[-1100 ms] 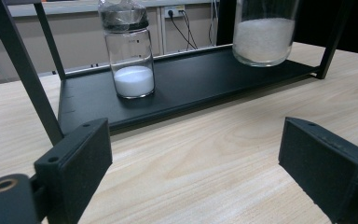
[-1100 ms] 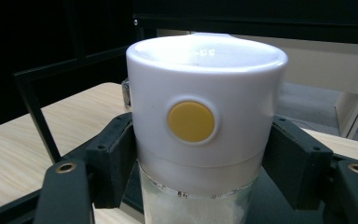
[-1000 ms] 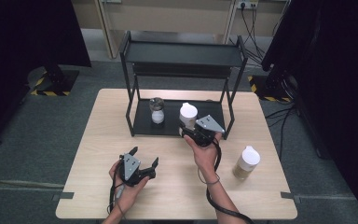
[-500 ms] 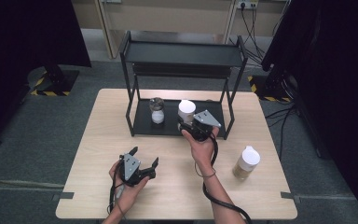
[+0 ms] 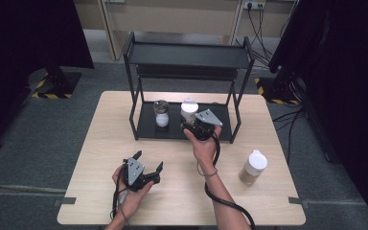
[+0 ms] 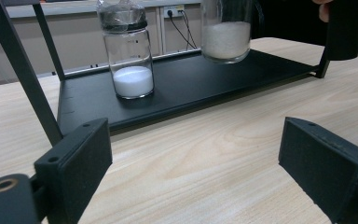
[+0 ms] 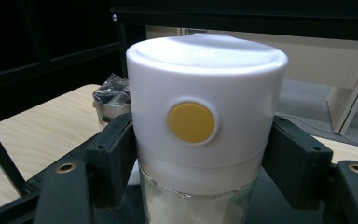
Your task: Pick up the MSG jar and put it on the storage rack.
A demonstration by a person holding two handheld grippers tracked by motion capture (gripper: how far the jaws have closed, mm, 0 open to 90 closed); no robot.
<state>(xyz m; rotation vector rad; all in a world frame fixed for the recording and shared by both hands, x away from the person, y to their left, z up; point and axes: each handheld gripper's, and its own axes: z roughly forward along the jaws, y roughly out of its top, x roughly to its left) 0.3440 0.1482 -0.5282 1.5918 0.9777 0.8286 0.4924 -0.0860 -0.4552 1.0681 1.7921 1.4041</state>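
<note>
High view. Landmark: the black rack point(image 5: 187, 52) standing on the tabletop point(image 5: 100, 143), its lower shelf lying flat on the wood. The right gripper point(image 5: 193, 125) sits at the front edge of that lower shelf, held by the person's right hand point(image 5: 202, 146). It has the white-capped jar point(image 5: 189, 111), which stands over the lower shelf, roughly mid-width. To the left of it on the same shelf stands a small jar with a dark cap point(image 5: 161, 113), near but apart. The left gripper point(image 5: 148, 167) is well in front of the rack, over bare tabletop, cradled in the left hand point(image 5: 132, 189); fingers spread wide, nothing between them. A third jar with a white lid point(image 5: 254, 166) stands on the tabletop, in front of the rack and to its right, well apart from both grippers.

Left gripper view. Both black fingers point(image 6: 74, 163) stand far apart, with only wood grain between them. Beyond them is the rack's lower shelf carrying the small jar, white powder in its bottom, and the white-capped jar further right.

Right gripper view. The fingers point(image 7: 114, 163) close on either side of the white-capped jar, just below its cap, pads against it. A yellow round button marks the cap. The small jar shows behind, left.
</note>
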